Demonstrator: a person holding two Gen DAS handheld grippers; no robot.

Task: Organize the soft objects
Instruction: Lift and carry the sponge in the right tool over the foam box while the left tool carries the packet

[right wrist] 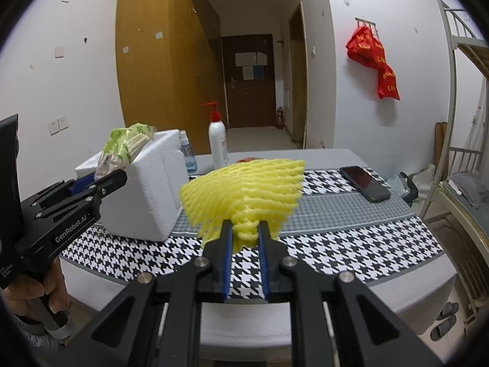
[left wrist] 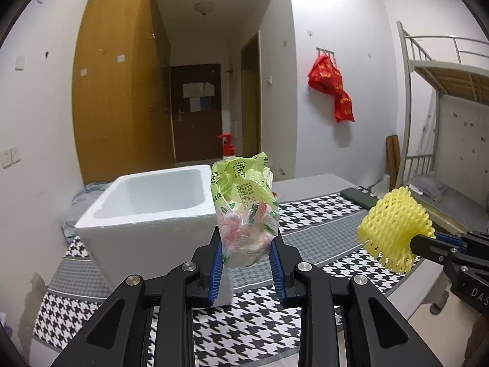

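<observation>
You've got both soft things in the air rn: the crinkly green tissue pack (left wrist: 244, 208) is pinched in your left claw (left wrist: 247, 241), and the yellow foam fruit net (right wrist: 244, 195) is bunched in your right claw (right wrist: 245, 232). Both are held clear above the surface (right wrist: 336, 244), w/ the white foam box (left wrist: 146, 214) just behind and left of the pack. I'd guess that box is where they go.

Tips for the drop, imo:
- Get each item properly over the box opening before you let go. The pack is tall and floppy and the grip is only on its bottom end, so it'll prob tip; aim for the middle, not the rim.
- Go one at a time. The two claws are near each other and the opening isn't huge.
- The net is springy, so it'll puff back out and may cling to the blue pads; open wide and pull straight back.
- Don't bump the box. Styrofoam is v light and could slide on the houndstooth cloth (right wrist: 351, 253).

Materials-wise: the pack is thin glossy film, wrinkled, w/ soft sheets inside. The net is an open lattice tube, squashed to a fan at the grip. The box is a matte, thick-walled, tapered cube. Behind it stand a pump bottle (right wrist: 217, 143) and a small blue bottle (right wrist: 187, 156); a phone (right wrist: 365, 183) lies well off to the right.
</observation>
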